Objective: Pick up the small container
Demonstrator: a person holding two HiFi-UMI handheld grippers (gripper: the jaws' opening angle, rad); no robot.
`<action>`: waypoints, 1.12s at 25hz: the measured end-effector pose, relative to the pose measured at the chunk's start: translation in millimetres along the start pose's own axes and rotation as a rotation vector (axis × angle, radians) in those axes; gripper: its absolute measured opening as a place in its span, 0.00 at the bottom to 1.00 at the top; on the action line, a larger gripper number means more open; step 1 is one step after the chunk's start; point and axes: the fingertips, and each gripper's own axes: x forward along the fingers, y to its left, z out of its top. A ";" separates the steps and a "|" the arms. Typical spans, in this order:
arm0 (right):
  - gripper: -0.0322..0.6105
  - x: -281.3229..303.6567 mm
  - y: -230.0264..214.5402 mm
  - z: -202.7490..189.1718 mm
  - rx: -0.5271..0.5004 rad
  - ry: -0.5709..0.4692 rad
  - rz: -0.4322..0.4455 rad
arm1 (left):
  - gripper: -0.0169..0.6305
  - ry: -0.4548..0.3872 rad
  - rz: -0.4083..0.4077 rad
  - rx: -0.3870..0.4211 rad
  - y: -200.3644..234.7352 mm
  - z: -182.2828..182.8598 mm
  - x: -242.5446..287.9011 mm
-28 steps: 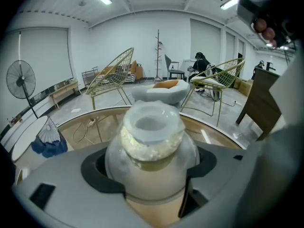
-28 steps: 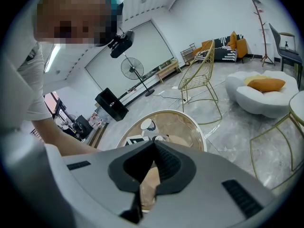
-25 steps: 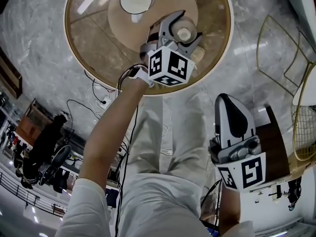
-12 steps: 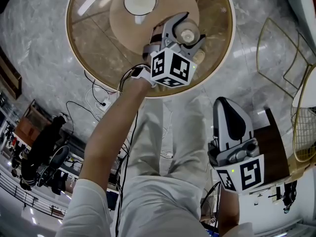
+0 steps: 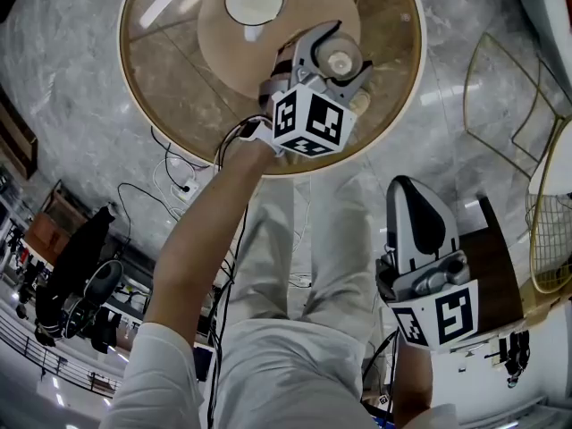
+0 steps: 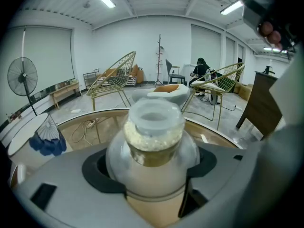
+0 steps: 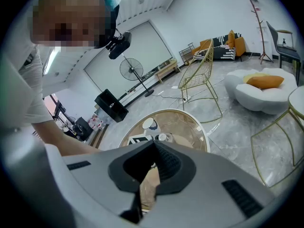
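We had the small container (image 6: pixel 154 146) clamped squarely between the jaws of our left gripper (image 5: pixel 340 54); our right gripper (image 7: pixel 153 146) was closed on nothing.

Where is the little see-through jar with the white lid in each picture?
Head view: the small clear jar with a white lid is near top centre, clamped in the left gripper.
Left gripper view: dead centre, filling the jaws.
Right gripper view: tiny, mid-frame, just above the right gripper.
Shared landmark: the round gold-rimmed glass table.
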 end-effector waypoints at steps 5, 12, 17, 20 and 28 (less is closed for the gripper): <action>0.06 -3.0 -0.8 3.2 0.006 -0.011 -0.008 | 0.55 0.024 0.034 -0.076 11.5 -5.1 -5.7; 0.06 -9.8 4.0 13.5 -0.002 -0.039 -0.017 | 0.55 0.060 0.035 -0.080 16.7 -6.7 -27.2; 0.06 -15.7 14.8 25.5 -0.022 -0.063 -0.013 | 0.55 0.062 0.022 -0.059 12.5 5.1 -42.5; 0.06 -19.9 21.8 34.8 -0.035 -0.078 -0.013 | 0.55 0.062 0.018 -0.045 11.5 14.9 -51.9; 0.06 -36.0 39.4 55.5 -0.078 -0.114 -0.012 | 0.55 0.049 0.022 -0.021 12.7 44.7 -79.0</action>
